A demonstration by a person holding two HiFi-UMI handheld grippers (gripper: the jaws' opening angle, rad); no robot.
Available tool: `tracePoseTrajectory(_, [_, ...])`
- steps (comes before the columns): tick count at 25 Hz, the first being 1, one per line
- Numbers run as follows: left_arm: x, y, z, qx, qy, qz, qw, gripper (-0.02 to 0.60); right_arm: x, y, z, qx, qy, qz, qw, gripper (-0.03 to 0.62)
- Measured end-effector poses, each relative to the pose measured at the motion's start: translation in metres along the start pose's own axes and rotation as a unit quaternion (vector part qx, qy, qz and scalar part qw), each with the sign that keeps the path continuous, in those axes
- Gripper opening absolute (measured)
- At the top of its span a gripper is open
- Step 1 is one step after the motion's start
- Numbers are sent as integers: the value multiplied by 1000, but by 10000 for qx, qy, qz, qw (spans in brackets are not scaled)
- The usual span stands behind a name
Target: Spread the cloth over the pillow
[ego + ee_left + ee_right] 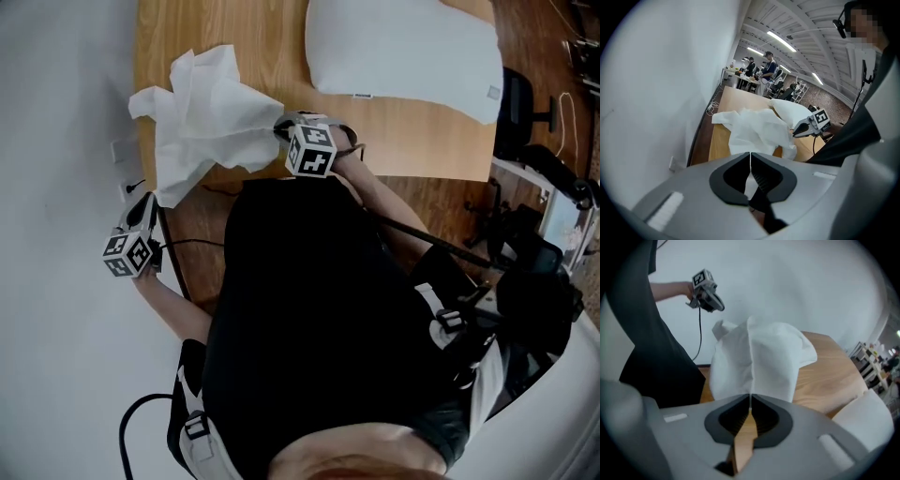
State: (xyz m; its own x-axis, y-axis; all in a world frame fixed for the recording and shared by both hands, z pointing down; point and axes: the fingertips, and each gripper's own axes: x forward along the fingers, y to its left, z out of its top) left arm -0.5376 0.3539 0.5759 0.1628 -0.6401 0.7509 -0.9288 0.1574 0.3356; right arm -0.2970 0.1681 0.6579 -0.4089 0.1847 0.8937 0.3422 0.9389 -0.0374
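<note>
Cloth (211, 117), white and rumpled, is bunched at the left end of the table (412, 141). One narrow tail reaches off the near edge toward the wall (56, 187). The pillow (403, 52), also white, lies flat at the table's far right. It is well apart from the cloth, with bare wood between them.

The right gripper (280, 125) is at the cloth's right edge, over the table's near side. Its jaws are closed on the cloth: the pads meet, and a fold of white rises straight from their tips. The left gripper (149, 200) is held off the table's left corner, close beside the wall, with its tips at the end of the cloth's tail. Its jaws are also closed, with a thin white line of cloth pinched between the pads. The two grippers are well apart, with the bunched cloth between them.

A hand holds each gripper, and a black cable (183, 246) trails from the left one. The person (309, 309) wears a black top and stands at the table's near edge. The floor (530, 33) is brown wood, and a black chair (516, 103) stands past the table's right end. In the left gripper view, people (767, 65) stand at desks far down the room under strip lights.
</note>
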Motion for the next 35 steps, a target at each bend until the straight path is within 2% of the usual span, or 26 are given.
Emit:
tracePoseTrajectory(3, [1, -11, -3, 26, 73, -283, 9996, 3, -76, -10, 1, 798, -708, -21, 9943, 17])
tracePoseTrajectory(5, [6, -14, -9, -1, 115, -367, 9993, 3, -153, -33, 2, 1458, -1548, -328, 9766, 14])
tracePoseTrajectory(7, [12, -13, -7, -4, 72, -380, 9993, 3, -251, -61, 3, 1893, -2307, -912, 9501, 14])
tracePoseTrajectory(8, [16, -12, -3, 29, 47, -401, 9992, 3, -300, -72, 0, 1933, -2513, -1307, 9394, 14])
tracePoseTrajectory(10, [25, -13, 9, 152, 6, -480, 9987, 3, -382, -88, -15, 1916, -2609, -2168, 9210, 14])
tracePoseTrajectory(12, [37, -15, 25, 250, -113, -586, 9979, 3, -425, -101, -52, 2192, -2204, -2827, 9075, 15])
tracePoseTrajectory(14, [47, -19, 41, 224, -369, -750, 9962, 3, -422, -99, -109, 2726, -1357, -3044, 9026, 14])
tracePoseTrajectory(15, [51, -21, 49, 183, -507, -843, 9950, 3, -407, -88, -136, 3020, -955, -2906, 9029, 14])
tracePoseTrajectory(16, [54, -24, 54, 137, -619, -927, 9937, 3, -384, -72, -159, 3309, -619, -2573, 9058, 14])
tracePoseTrajectory(18, [58, -28, 56, 52, -708, -1053, 9919, 3, -318, -25, -205, 3803, 12, -1557, 9117, 14])
tracePoseTrajectory(20, [63, -32, 49, 15, -618, -1102, 9920, 3, -242, 24, -261, 4121, 723, -669, 9058, 15])
tracePoseTrajectory(21, [65, -32, 45, 20, -542, -1095, 9925, 3, -210, 42, -287, 4206, 1069, -461, 8998, 18])
tracePoseTrajectory(22, [65, -32, 43, 44, -474, -1079, 9930, 3, -189, 51, -305, 4236, 1389, -450, 8940, 30])
tracePoseTrajectory(23, [63, -30, 43, 82, -437, -1065, 9933, 3, -181, 48, -310, 4181, 1612, -639, 8917, 82])
tracePoseTrajectory(24, [61, -30, 46, 109, -454, -1059, 9933, 3, -187, 31, -300, 4021, 1647, -987, 8952, 160])
tracePoseTrajectory(25, [59, -30, 50, 97, -538, -1063, 9928, 3, -200, 3, -274, 3757, 1451, -1408, 9044, 184])
tracePoseTrajectory(27, [53, -31, 62, -65, -912, -1082, 9899, 3, -229, -76, -186, 2903, 535, -2292, 9275, 232])
tracePoseTrajectory(29, [45, -28, 81, -324, -1510, -1055, 9824, 3, -234, -160, -90, 1901, -360, -2952, 9357, 233])
tracePoseTrajectory(30, [39, -26, 91, -463, -1826, -1034, 9766, 5, -221, -195, -56, 1551, -522, -3035, 9387, 233])
tracePoseTrajectory(31, [32, -25, 98, -582, -2097, -1017, 9707, 5, -197, -222, -35, 1340, -435, -2951, 9450, 233])
tracePoseTrajectory(33, [17, -22, 103, -731, -2443, -945, 9623, 3, -135, -257, -20, 1104, 229, -2492, 9619, 233])
tracePoseTrajectory(35, [4, -16, 99, -808, -2592, -798, 9591, 2, -78, -277, -21, 863, 1040, -2042, 9696, 233])
